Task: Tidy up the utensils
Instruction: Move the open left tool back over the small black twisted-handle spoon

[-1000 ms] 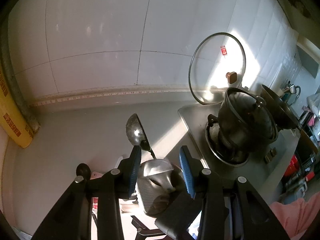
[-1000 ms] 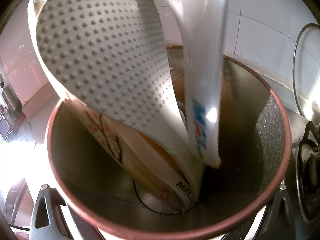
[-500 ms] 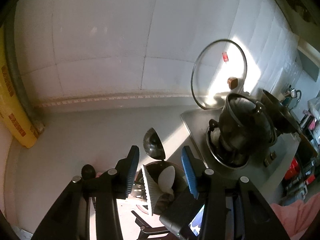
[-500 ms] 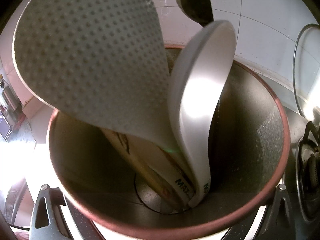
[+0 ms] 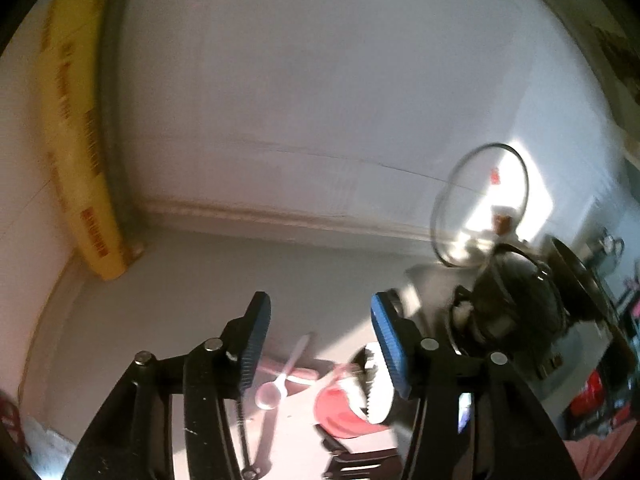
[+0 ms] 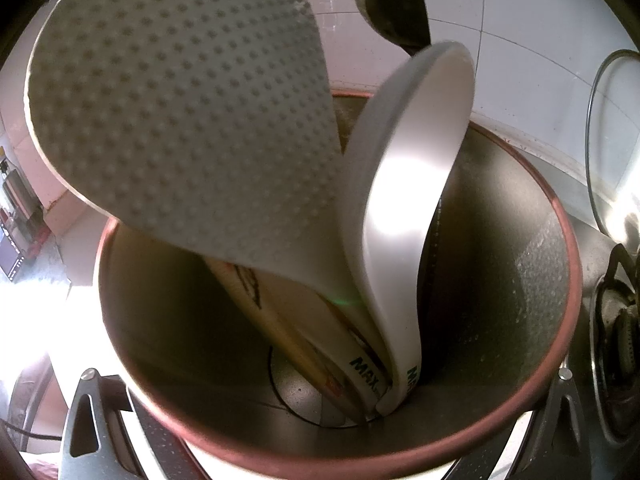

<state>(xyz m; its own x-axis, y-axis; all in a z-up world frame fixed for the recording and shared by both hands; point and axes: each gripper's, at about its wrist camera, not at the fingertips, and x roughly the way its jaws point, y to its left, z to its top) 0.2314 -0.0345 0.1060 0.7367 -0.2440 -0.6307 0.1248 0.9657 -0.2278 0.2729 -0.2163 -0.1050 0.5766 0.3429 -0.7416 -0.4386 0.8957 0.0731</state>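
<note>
Utensil holder (image 6: pixel 552 320), gripped by right hand-held gripper (image 6: pixel 320 432), holds rice paddle (image 6: pixel 180 100) and ladles; left hand-held gripper (image 5: pixel 318 344), empty, jaws opening; next: small spoon (image 5: pixel 276 384) on desk.

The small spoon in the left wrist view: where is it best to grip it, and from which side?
The spoon lies flat, bowl toward the camera. Probably grip its thin handle near the middle, from above, jaws across it. The picture is blurred.
</note>
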